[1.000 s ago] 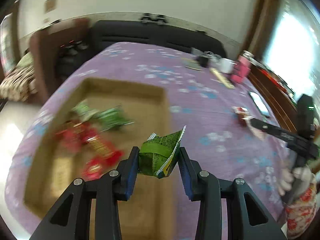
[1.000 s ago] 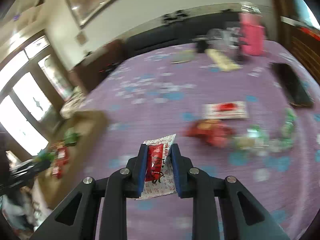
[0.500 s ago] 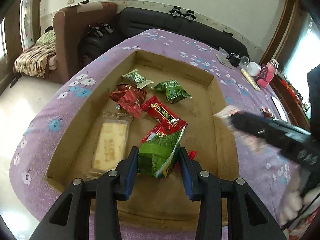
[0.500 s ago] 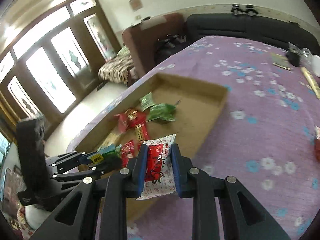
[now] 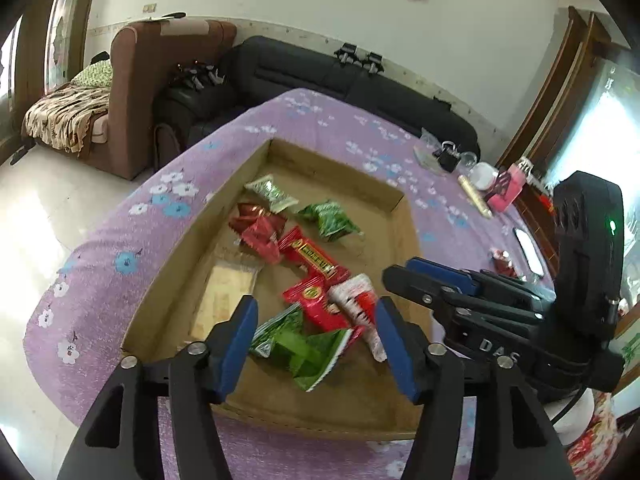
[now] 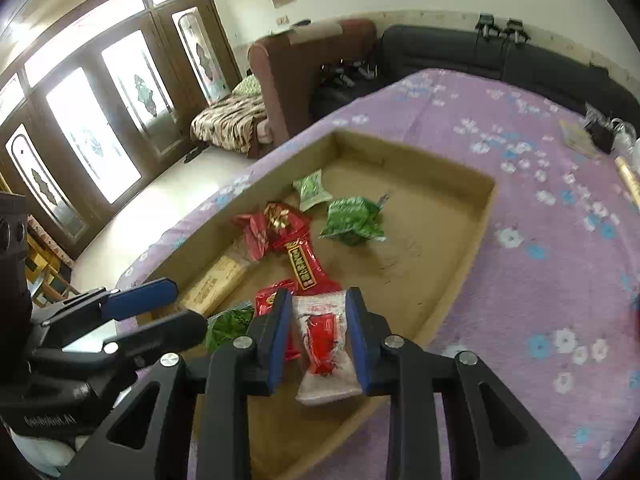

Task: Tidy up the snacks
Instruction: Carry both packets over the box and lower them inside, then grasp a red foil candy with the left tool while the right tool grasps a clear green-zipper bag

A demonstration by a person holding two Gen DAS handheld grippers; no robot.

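Drop-off step: left gripper point(image 5: 312, 316) gapes wide over the shallow brown cardboard tray point(image 5: 404, 216), crumpled green snack packet point(image 5: 304, 344) lying below; right gripper point(image 6: 316, 316), parted, brackets the white-and-red wrapped snack point(image 6: 326, 336). Next, both lift clear.

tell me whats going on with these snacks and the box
A person with tongs in each hand is sorting snack packets into a cardboard tray on a purple tablecloth. The left tongs are open over a green packet lying in the tray. The right tongs are open around a white-and-red packet.
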